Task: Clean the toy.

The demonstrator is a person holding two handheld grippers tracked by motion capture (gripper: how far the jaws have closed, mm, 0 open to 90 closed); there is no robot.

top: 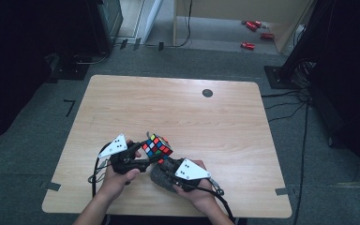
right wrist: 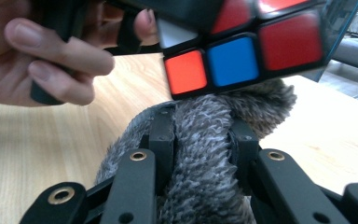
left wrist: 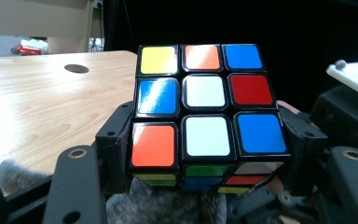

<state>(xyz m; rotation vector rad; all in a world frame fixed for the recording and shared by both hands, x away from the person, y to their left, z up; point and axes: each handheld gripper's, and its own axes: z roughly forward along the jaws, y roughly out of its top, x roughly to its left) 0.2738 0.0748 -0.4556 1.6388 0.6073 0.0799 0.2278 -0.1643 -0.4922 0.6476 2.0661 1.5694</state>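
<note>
A scrambled Rubik's cube (top: 157,145) is held just above the wooden table (top: 178,108), near its front edge. My left gripper (top: 149,156) is shut on it, with one jaw on each side of the cube (left wrist: 205,93) in the left gripper view (left wrist: 205,140). A grey fuzzy cloth (top: 159,176) sits right under the cube. My right gripper (top: 165,169) is shut on this cloth (right wrist: 200,177), its jaws pinching the pile from both sides (right wrist: 201,135). In the right gripper view the cube's underside (right wrist: 242,51) touches the top of the cloth.
A dark round grommet (top: 207,93) is set in the table's far side. A hand (right wrist: 42,56) grips the left gripper's handle beside the cube. Red cans (top: 255,33) lie on the floor beyond the table, and dark stands flank it.
</note>
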